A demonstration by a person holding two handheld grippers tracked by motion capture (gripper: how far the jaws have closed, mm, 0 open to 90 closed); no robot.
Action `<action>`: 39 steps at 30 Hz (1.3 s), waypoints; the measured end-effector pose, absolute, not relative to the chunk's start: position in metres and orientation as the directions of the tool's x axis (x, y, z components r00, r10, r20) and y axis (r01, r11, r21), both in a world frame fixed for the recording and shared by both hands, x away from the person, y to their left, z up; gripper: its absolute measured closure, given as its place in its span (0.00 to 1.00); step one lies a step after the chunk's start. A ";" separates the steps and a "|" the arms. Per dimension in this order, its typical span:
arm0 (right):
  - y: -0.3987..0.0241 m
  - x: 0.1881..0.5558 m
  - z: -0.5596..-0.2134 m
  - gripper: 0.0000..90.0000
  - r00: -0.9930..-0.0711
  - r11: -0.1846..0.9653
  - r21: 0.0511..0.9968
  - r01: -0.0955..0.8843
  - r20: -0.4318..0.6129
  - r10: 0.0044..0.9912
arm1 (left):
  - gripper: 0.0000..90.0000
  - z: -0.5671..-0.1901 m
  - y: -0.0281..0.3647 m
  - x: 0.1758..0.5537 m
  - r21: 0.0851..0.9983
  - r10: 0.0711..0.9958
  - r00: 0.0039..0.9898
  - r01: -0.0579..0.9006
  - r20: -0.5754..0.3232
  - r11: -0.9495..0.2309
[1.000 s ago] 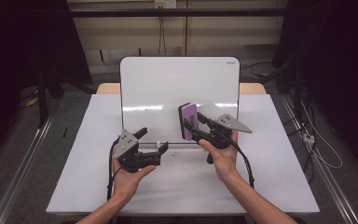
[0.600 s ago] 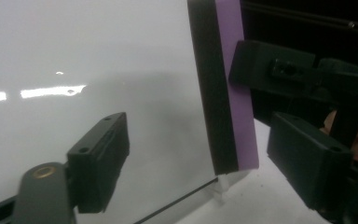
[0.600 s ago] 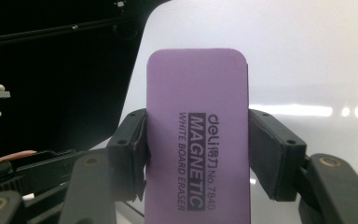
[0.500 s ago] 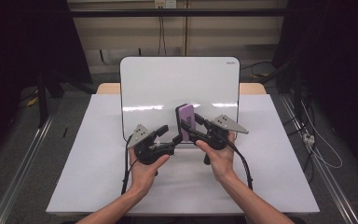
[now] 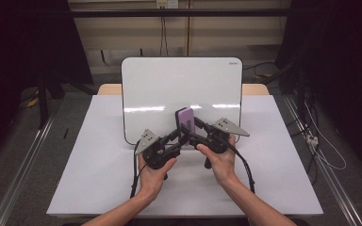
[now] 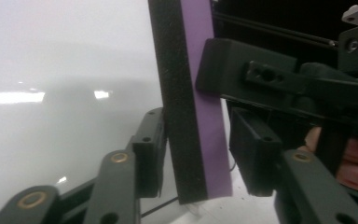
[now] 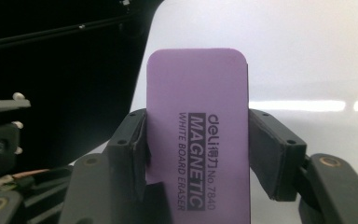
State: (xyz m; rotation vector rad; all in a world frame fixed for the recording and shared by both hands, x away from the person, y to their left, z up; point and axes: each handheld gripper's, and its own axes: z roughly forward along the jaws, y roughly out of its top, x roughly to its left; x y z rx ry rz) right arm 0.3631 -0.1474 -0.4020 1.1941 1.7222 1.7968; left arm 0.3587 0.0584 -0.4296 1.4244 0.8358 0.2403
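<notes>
A purple whiteboard eraser [image 5: 185,118] with a black felt side stands upright in the air in front of the whiteboard [image 5: 181,84]. My right gripper [image 5: 191,132] is shut on its two narrow edges, and in the right gripper view the printed purple face [image 7: 198,130] sits between the gripper [image 7: 198,156] pads. My left gripper [image 5: 177,136] is open around the eraser's lower end [image 6: 193,140]. One finger [image 6: 149,140] lies against the felt. The other finger [image 6: 254,158] stands a small gap off the purple face.
The whiteboard leans upright at the back of the white table [image 5: 273,188], just behind both grippers. The person's hands hold the grippers close together at the table's middle. Dark curtains and cables [image 5: 320,146] flank the table.
My left gripper has moved right and up from the table's left-middle until its jaws straddle the eraser. The right gripper and eraser have barely moved.
</notes>
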 end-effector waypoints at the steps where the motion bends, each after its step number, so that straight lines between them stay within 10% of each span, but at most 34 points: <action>1: -0.147 0.363 -0.402 0.47 -0.568 -0.177 0.947 0.270 0.304 0.765 | 0.68 -0.429 0.059 0.360 0.934 0.616 0.706 0.319 -0.349 0.164; 14: -0.148 0.362 -0.403 0.45 -0.570 -0.151 0.950 0.274 0.286 0.770 | 0.72 -0.426 0.064 0.362 0.948 0.623 0.725 0.308 -0.292 0.085; 39: -0.189 0.349 -0.405 0.09 -0.524 -0.038 0.963 0.268 0.179 0.832 | 0.72 -0.412 0.086 0.363 0.948 0.653 0.736 0.307 -0.180 -0.085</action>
